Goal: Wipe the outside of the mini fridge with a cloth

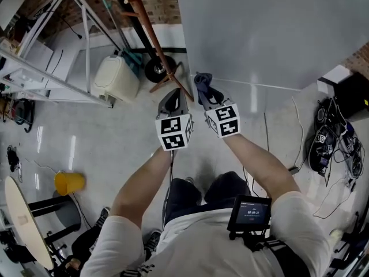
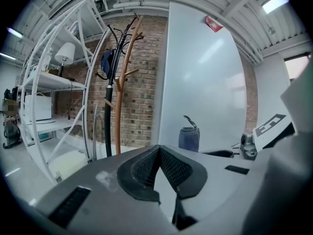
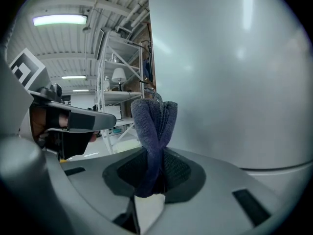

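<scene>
Your right tongs [image 3: 152,180] pinch a bunched blue-grey cloth [image 3: 155,126], pale grey mini fridge [image 3: 234,72] at 2 o'clock; left tongs [image 2: 159,153] closed, empty.

White short-sleeve shirt [image 1: 199,244], dark trousers [image 1: 187,194], black screen [image 1: 252,212] at chest. Left gripper [image 1: 173,98] & right gripper [image 1: 209,98]: grey, b/w marker cubes [image 1: 174,133], black ribbed pads [image 2: 173,168].

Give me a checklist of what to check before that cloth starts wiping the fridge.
1. Cloth clamped in the right gripper: ok, bunched upright between its jaws.
2. Cloth touching the mini fridge: cannot tell; it is close.
3. Left gripper free: ok, shut on nothing.
4. Fridge panel ahead unobstructed: ok.
5. Coat stand out of the left gripper's way: cannot tell; its foot looks near in the head view.
</scene>
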Action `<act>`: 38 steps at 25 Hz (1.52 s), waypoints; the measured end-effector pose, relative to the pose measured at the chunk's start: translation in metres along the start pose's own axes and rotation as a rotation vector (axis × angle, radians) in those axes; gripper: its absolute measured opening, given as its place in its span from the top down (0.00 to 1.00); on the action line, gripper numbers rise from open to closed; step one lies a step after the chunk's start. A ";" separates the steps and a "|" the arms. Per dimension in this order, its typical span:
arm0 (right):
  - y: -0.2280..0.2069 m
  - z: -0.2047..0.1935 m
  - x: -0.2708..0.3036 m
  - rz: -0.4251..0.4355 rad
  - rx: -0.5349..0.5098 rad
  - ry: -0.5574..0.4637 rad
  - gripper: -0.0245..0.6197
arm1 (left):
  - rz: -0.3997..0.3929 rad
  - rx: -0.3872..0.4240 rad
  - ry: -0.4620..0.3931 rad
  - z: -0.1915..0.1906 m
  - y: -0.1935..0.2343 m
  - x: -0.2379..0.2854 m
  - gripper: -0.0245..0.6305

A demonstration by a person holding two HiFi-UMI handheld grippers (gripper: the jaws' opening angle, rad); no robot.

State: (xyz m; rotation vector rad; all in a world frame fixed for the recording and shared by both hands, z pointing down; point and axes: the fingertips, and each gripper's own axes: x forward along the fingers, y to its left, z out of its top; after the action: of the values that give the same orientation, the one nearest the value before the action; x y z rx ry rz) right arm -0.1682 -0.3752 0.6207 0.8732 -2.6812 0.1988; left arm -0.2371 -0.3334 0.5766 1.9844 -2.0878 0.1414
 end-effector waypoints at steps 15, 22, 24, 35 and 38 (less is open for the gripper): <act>-0.033 -0.082 0.066 -0.045 -0.121 -0.160 0.82 | -0.047 -0.013 -0.195 -0.106 0.001 0.069 0.96; -0.035 -0.086 0.071 -0.061 -0.184 -0.267 0.82 | -0.086 -0.004 -0.307 -0.132 0.002 0.088 0.96; -0.034 -0.090 0.068 -0.064 -0.191 -0.276 0.82 | -0.096 0.003 -0.326 -0.136 -0.003 0.087 0.96; -0.071 -0.107 0.032 -0.143 -0.160 -0.265 0.82 | -0.200 0.035 -0.357 -0.131 -0.046 0.090 0.96; -0.090 -0.117 0.015 -0.181 -0.156 -0.257 0.82 | -0.236 0.039 -0.353 -0.136 -0.066 0.095 0.96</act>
State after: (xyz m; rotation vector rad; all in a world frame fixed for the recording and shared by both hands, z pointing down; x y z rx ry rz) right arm -0.0970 -0.4296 0.7390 1.1510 -2.7783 -0.1726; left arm -0.1587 -0.3960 0.7238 2.4055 -2.0317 -0.2309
